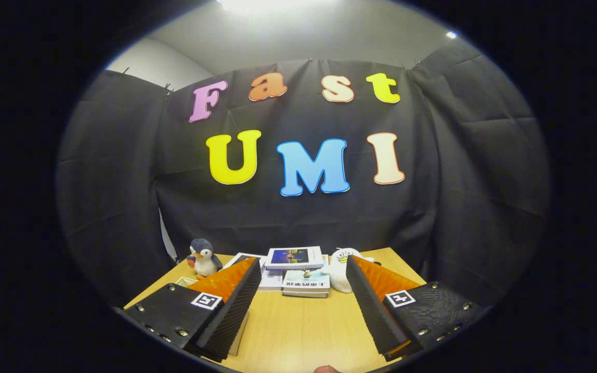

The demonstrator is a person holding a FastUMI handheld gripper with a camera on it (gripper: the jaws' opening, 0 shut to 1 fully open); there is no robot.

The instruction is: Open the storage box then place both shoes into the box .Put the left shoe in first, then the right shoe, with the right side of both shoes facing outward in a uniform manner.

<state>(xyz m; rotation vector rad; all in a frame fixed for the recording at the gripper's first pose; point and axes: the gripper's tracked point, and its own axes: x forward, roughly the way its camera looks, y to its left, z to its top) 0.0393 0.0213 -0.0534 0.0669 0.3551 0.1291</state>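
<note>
Black cloth [298, 207] hung across the back of the booth, with a pale wall [158, 65] at the upper left of the frame and a ceiling light [257, 4] glaring at the top centre. Below it ran one wooden table [303, 326], low in the frame. Two plush toys stood at its far edge: a penguin [203, 257] left of centre and a white bird [341, 269] right of centre. Between them sat a stack of books [298, 274], at least three, the top one [294, 257] lying flat. One gripper [301, 272] was held level, pointing at the cloth, its two fingers spread wide with nothing between them; the left finger [228, 305] and right finger [376, 305] flanked the books. Each finger base carried one square marker. A fingertip [327, 369] showed at the bottom centre. No box or shoe could be made out on the table.
</note>
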